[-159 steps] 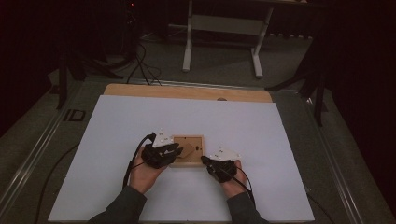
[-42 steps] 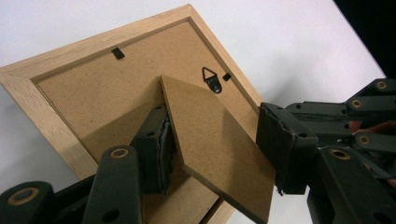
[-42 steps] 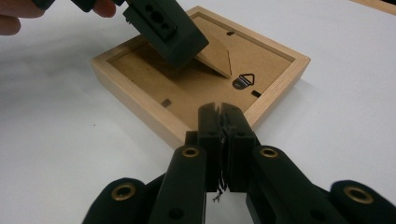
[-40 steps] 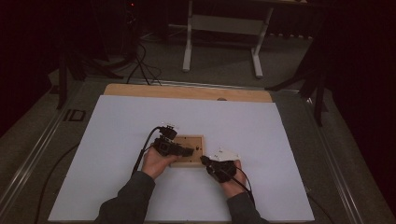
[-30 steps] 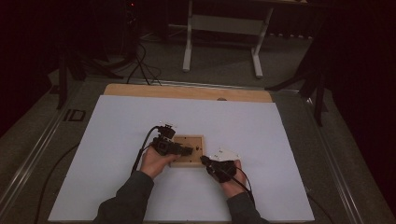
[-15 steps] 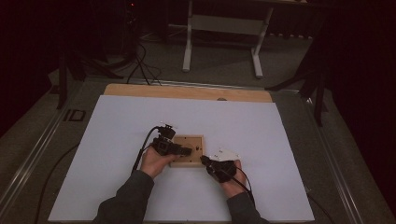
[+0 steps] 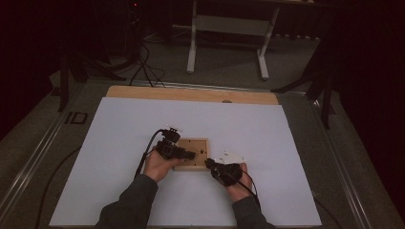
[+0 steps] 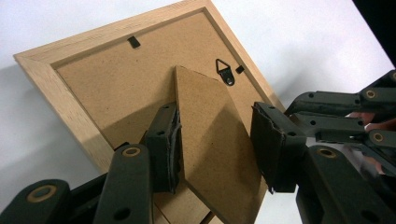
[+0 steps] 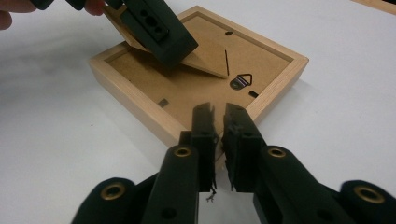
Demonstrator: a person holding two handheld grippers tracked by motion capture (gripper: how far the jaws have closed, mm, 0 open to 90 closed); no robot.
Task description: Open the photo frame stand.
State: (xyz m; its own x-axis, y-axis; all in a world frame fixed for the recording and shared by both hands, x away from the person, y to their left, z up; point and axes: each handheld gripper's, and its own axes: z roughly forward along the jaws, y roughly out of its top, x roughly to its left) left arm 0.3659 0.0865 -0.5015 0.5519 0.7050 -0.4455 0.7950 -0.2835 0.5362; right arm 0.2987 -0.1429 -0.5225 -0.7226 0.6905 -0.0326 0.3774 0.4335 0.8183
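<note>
A light wooden picture frame (image 7: 199,144) lies face down on the white table top (image 7: 267,133). Its brown backing (image 8: 102,84) carries a hanger ring (image 8: 227,72) and a fold-out stand (image 8: 210,126). My left gripper (image 8: 215,140) holds that stand by its two side edges, and the stand is tilted up off the backing (image 9: 205,65). In the high view the left gripper (image 7: 190,154) reaches over the frame from the left. My right gripper (image 9: 218,121) is shut with nothing between its fingers, and its tips rest at the frame's near edge (image 9: 154,126).
A bare wooden strip (image 7: 191,93) runs along the table's far edge. Beyond it stand a white table base (image 7: 227,28), cables and dark stands on the floor. White surface lies open all around the frame.
About five seconds ago the left gripper sat beside the frame's left edge; it has since turned and reached over the backing. Over the last second nothing visibly moves. The right gripper stays put.
</note>
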